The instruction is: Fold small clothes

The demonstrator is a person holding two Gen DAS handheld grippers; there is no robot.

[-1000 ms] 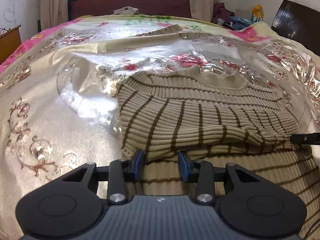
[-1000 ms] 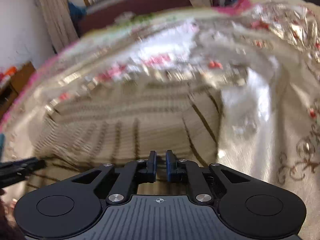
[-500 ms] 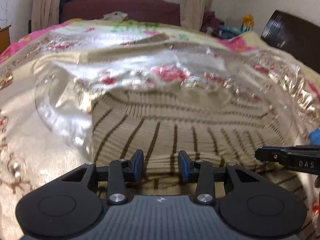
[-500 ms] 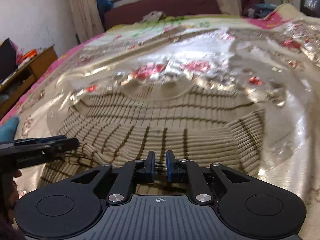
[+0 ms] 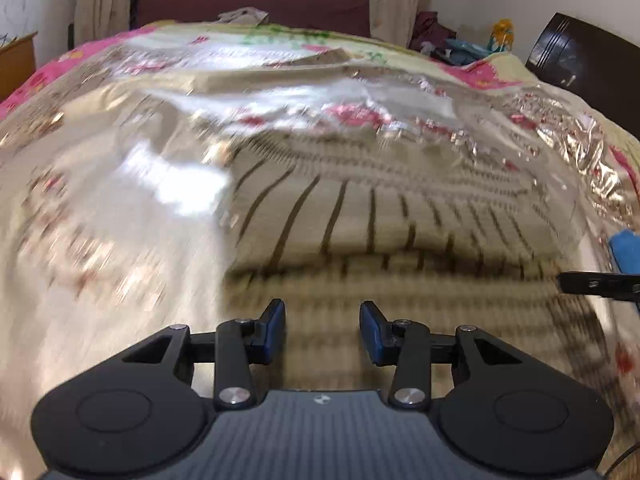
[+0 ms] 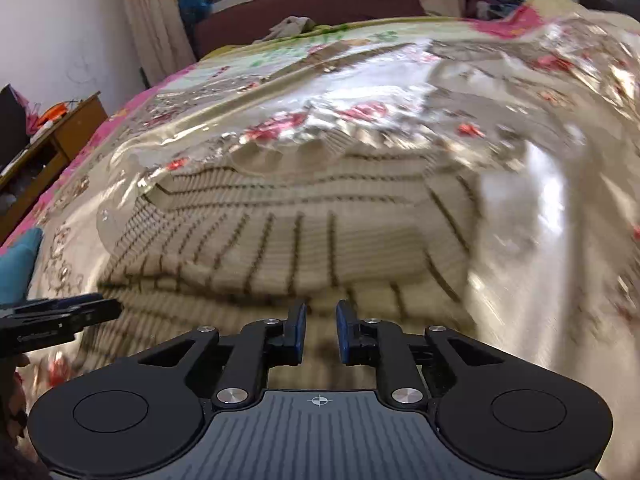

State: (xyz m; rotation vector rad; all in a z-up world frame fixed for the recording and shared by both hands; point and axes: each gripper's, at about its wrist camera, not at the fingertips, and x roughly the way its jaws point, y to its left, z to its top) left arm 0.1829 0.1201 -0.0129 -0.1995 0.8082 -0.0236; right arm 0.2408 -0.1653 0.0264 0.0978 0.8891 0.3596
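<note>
A beige ribbed sweater with dark brown stripes [image 5: 380, 216] lies on the bed, its lower part folded up over the body; it also shows in the right wrist view [image 6: 296, 232]. My left gripper [image 5: 322, 322] is open and empty, just above the sweater's near layer by the left side. My right gripper [image 6: 320, 324] is open by a narrow gap and empty, above the near layer toward the right side. The right gripper's tip shows at the right edge of the left wrist view [image 5: 600, 282]. The left gripper's tip shows at the left of the right wrist view [image 6: 60, 316]. Both views are motion-blurred.
The bed is covered by a glossy floral cover [image 5: 100, 208] with wrinkled clear plastic [image 5: 560, 136]. A dark red headboard [image 5: 256, 4] and curtains stand at the back, a wooden side table [image 6: 52, 136] at the left, a dark cabinet [image 5: 580, 52] at the right.
Both grippers have drawn back and down toward the sweater's near part. The right gripper's jaws have opened slightly. The left jaws stay open.
</note>
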